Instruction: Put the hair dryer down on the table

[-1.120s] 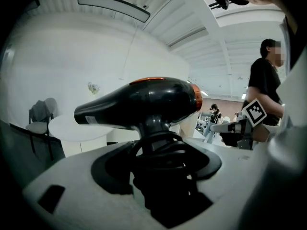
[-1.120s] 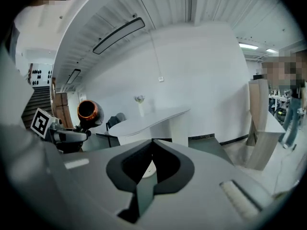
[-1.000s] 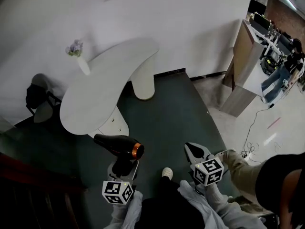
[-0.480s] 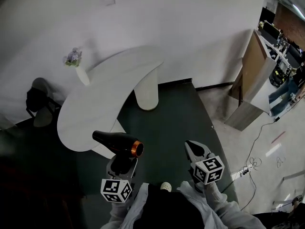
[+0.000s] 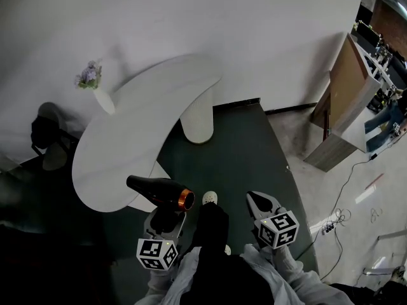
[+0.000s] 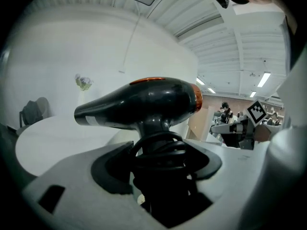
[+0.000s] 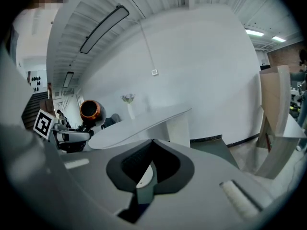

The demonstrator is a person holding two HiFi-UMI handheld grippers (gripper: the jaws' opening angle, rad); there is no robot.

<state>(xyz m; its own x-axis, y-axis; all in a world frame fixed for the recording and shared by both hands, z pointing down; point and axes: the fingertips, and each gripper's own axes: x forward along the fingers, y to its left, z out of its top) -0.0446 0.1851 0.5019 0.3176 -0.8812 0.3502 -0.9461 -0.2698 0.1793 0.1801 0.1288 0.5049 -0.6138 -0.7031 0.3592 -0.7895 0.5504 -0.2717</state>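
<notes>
One hair dryer (image 5: 159, 192) in left gripper (image 5: 166, 217)

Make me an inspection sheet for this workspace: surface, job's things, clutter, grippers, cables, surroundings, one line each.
Surface: white curved table, bare but for a flower vase at its far edge.
Job's things: black hair dryer, held in the air, not yet set down.
Clutter: nothing seen.
Grippers: left gripper shut on the hair dryer's handle; right gripper shut, empty.
Cables: cord wound round the dryer's handle; floor cable at right.
Surroundings: white wall, dark green floor, wooden partition.
</notes>
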